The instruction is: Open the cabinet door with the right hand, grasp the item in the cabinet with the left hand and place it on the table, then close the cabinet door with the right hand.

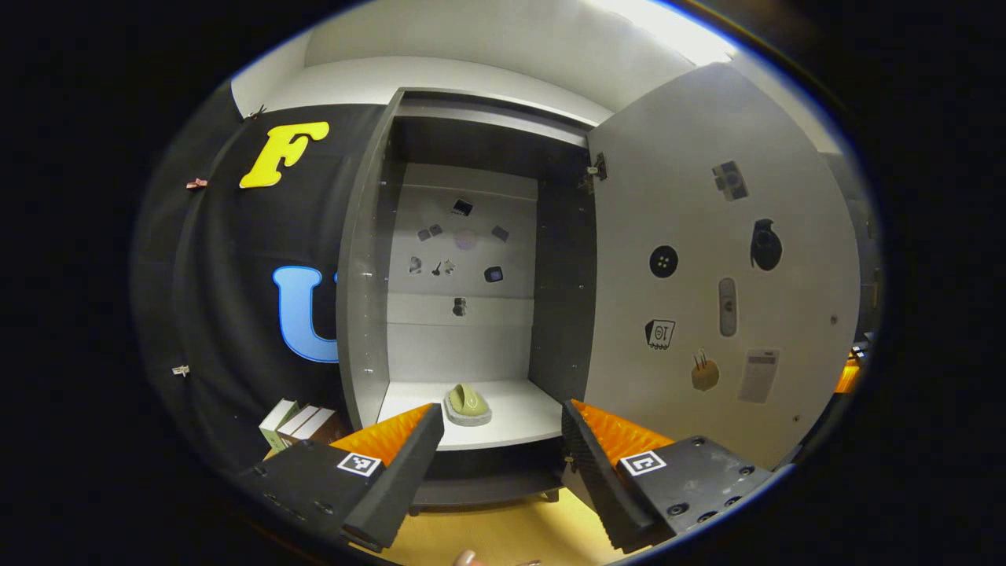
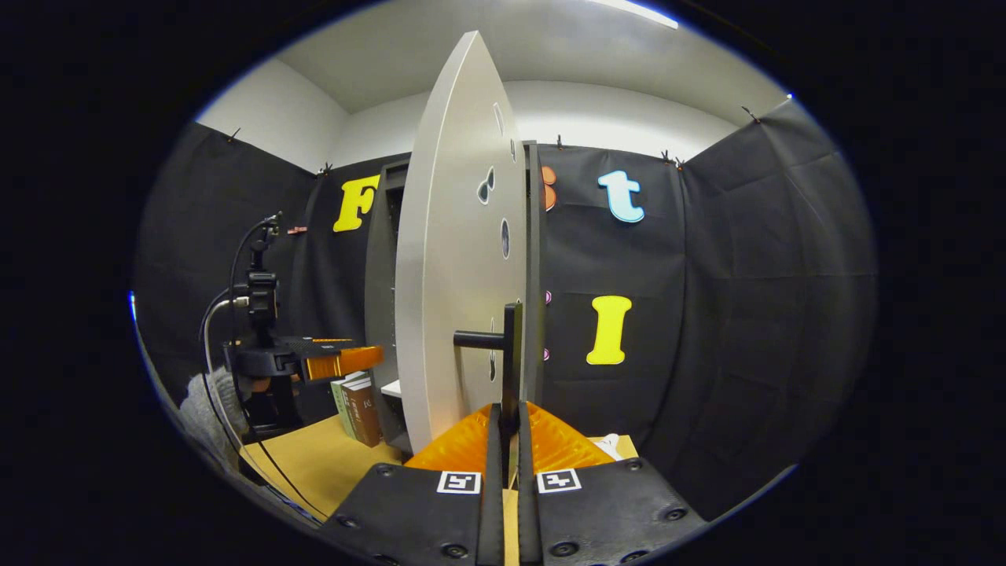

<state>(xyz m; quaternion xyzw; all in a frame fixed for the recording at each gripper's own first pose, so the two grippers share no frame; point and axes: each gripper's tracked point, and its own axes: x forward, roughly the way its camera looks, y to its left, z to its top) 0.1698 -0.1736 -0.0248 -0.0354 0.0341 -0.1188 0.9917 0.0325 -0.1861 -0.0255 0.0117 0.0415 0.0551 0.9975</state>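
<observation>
— Two grippers are to be accounted for. What is seen at the left?

— In the left gripper view, a few books (image 1: 302, 424) are stood on the wooden table (image 1: 503, 534) against the black cloth wall, just left of the cabinet (image 1: 365, 267). The left gripper (image 1: 499, 448) is held in front of the cabinet's opening, its fingers spread wide with nothing between them.

— And the item?

— A green item (image 1: 468, 402) on a pale base is seen lying on the white lower shelf (image 1: 526, 417), inside the cabinet and beyond the fingertips, apart from them. Small dark stickers are scattered over the back panel above it.

— What is found further right?

— The cabinet door (image 1: 707, 259) is swung wide open, its inner face turned toward the camera and dotted with stickers.

— Is the right gripper accounted for?

— In the right gripper view, the left gripper (image 2: 342, 362) is seen at the left, held level toward the cabinet, with a grey sleeve (image 2: 208, 405) below it. The door (image 2: 456, 275) is seen nearly edge-on. The right gripper (image 2: 509, 428) is closed tight on the dark vertical door handle (image 2: 511, 362), which is pinched between both fingers.
</observation>
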